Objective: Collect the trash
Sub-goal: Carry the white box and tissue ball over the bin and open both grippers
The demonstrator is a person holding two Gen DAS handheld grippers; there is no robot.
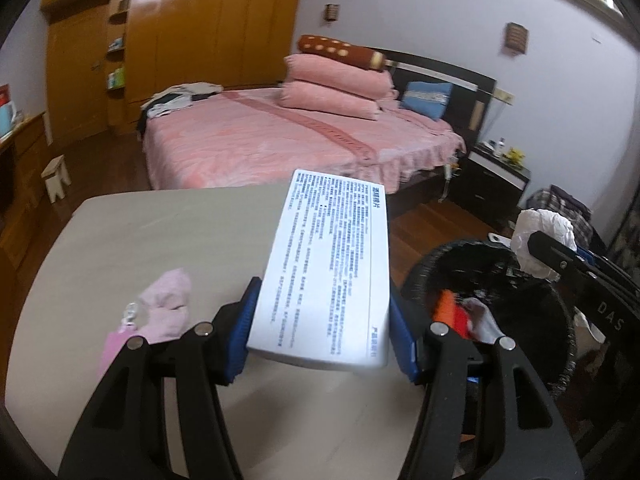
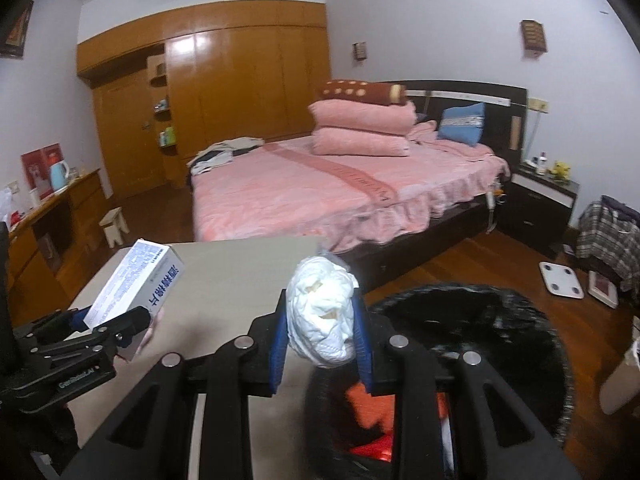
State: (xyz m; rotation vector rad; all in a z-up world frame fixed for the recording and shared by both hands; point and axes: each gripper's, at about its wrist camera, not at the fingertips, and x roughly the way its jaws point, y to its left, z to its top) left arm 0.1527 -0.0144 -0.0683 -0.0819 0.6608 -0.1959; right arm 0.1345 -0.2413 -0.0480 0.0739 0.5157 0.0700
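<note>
Left hand-held gripper [image 1: 322, 344] clamped a white box [image 1: 332, 272] printed with small dark text between its blue pads [image 1: 240, 340], the box jutting forward over the beige surface [image 1: 160, 232] and its right edge. Right hand-held gripper [image 2: 322, 340] was closed on a crumpled white wad of paper [image 2: 322, 312], squeezed between its own blue pads [image 2: 278, 344] at a narrower gap, just at the rim of a bin [image 2: 500, 320] lined with a black bag. That bin stood on the floor just beside the surface, and inside it lay orange and red scraps [image 2: 368, 408] and something white. In the right wrist view the left hand-held gripper showed at the left with the box tilted upward. On the surface, left of the box, lay a pink cloth [image 1: 166, 304] and a small pink item [image 1: 116, 340] with a metal clip, near each other. Behind stood a bed [image 1: 256, 136] with a pink cover and stacked pink pillows [image 1: 336, 88], a wooden wardrobe [image 1: 192, 32] and a dark bedside cabinet [image 1: 496, 176]
</note>
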